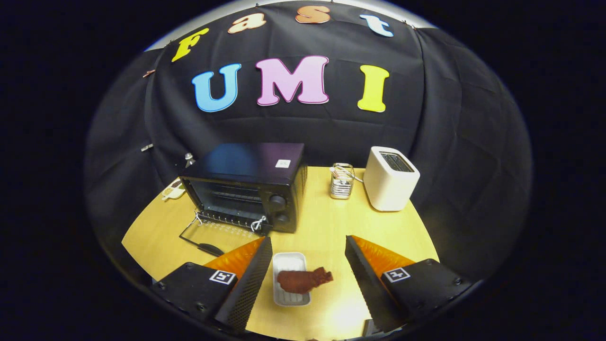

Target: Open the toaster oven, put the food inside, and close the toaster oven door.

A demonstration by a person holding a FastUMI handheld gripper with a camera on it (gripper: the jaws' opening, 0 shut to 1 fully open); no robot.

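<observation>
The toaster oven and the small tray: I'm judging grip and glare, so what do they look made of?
Toaster oven: seemingly glossy black painted metal, its top mirroring light. Small tray between the open gripper fingers: matte white, plastic or ceramic, unclear. Food on it: brown, rough-looking.

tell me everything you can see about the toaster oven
The toaster oven is a black, glossy box on the wooden table, beyond the open gripper and left of a wire holder. Its glass door lies folded down flat, showing a wire rack inside. Two dark knobs sit on its right front; a pale sticker is on top.
</observation>
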